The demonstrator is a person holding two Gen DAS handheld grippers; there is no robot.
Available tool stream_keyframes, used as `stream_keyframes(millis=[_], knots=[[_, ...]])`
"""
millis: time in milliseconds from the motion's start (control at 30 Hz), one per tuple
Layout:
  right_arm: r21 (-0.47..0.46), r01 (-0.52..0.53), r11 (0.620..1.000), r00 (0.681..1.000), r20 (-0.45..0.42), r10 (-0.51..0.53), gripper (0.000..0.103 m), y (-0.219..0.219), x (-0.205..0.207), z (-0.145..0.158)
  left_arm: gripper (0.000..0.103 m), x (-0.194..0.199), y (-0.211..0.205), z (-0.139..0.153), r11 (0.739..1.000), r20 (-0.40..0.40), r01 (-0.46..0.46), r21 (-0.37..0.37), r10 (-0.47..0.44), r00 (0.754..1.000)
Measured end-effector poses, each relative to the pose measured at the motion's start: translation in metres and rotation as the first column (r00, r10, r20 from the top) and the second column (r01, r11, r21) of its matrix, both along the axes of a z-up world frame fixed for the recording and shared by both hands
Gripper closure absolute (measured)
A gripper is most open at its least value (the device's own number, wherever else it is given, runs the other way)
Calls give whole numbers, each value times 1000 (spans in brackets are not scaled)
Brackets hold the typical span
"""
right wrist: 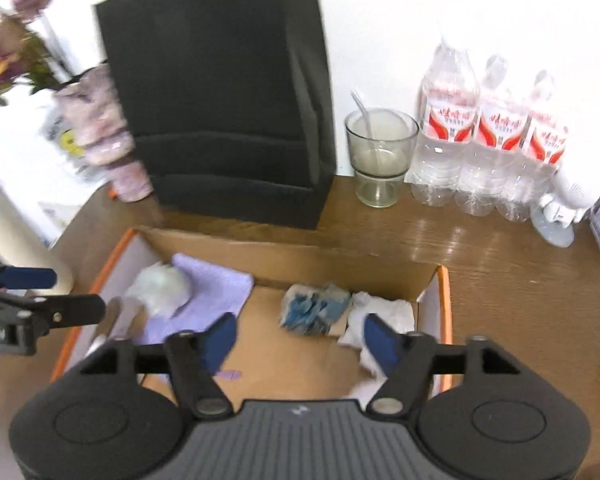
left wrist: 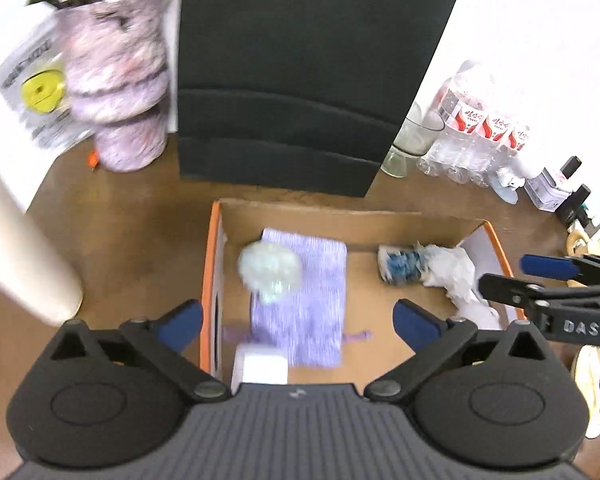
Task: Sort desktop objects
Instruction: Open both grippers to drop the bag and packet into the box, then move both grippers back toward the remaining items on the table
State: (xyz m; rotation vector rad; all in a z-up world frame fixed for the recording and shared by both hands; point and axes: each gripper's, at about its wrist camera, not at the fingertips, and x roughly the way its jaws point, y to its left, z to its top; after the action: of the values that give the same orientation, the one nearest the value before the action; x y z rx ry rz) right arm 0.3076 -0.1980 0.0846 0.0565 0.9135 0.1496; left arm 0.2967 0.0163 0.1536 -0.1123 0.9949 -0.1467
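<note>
An open cardboard box with orange edges sits on the brown desk. Inside lie a purple cloth, a pale crumpled ball blurred above or on the cloth, a blue-and-white crumpled wrapper, white crumpled paper and a small white box. My left gripper is open and empty over the box. My right gripper is open and empty over the box's right half; it also shows in the left wrist view.
A black organiser stands behind the box. A purple vase and a white cylinder are at left. A glass cup, water bottles and small bottles are at right.
</note>
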Motion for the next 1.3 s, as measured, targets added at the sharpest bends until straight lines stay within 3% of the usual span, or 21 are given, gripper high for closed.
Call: stream_keyframes(millis=[100, 167, 300, 367, 433, 500, 567, 667, 733, 867, 1033, 1200, 1300], knots=[[-30, 1, 1000, 999, 49, 0, 27, 5, -26, 20, 0, -27, 2, 12, 999, 43, -36, 38, 35, 998], [-26, 5, 1000, 996, 87, -3, 19, 5, -43, 29, 0, -47, 2, 18, 997, 93, -57, 49, 52, 994], [38, 30, 999, 992, 123, -35, 18, 0, -72, 35, 0, -74, -2, 11, 996, 99, -62, 67, 55, 994], [71, 38, 997, 989, 137, -48, 18, -1, -86, 31, 0, -91, -3, 11, 994, 150, -85, 73, 73, 986], [92, 41, 995, 980, 191, -58, 18, 1, -103, 27, 0, -109, -6, 11, 990, 250, -112, 80, 89, 964], [109, 43, 993, 951, 300, -74, 18, 6, -125, 23, 0, -133, -10, 9, 987, 369, -129, 92, 86, 925], [111, 49, 993, 906, 413, -91, 16, 9, -148, 19, 0, -153, -14, 5, 990, 431, -109, 89, 60, 900], [106, 37, 994, 857, 508, -86, 15, 14, -173, 17, 0, -176, -20, 3, 991, 493, -111, 71, 62, 868], [103, 40, 994, 838, 539, -89, 14, 15, -186, 17, 0, -188, -23, 4, 991, 533, -108, 76, 52, 845], [109, 41, 993, 836, 541, -94, 12, 18, -202, 16, 0, -206, -24, 7, 989, 572, -115, 93, 42, 820], [150, 55, 987, 839, 530, -127, 7, 16, -234, 0, 0, -235, -16, -5, 991, 553, -126, 46, 80, 829], [151, 64, 986, 886, 446, -126, 7, 19, -273, -39, 0, -281, -10, -41, 993, 503, -117, 15, 94, 859], [142, 123, 982, 907, 386, -169, 7, 20, -311, -67, 0, -316, -6, -75, 993, 450, -117, -35, 120, 885]])
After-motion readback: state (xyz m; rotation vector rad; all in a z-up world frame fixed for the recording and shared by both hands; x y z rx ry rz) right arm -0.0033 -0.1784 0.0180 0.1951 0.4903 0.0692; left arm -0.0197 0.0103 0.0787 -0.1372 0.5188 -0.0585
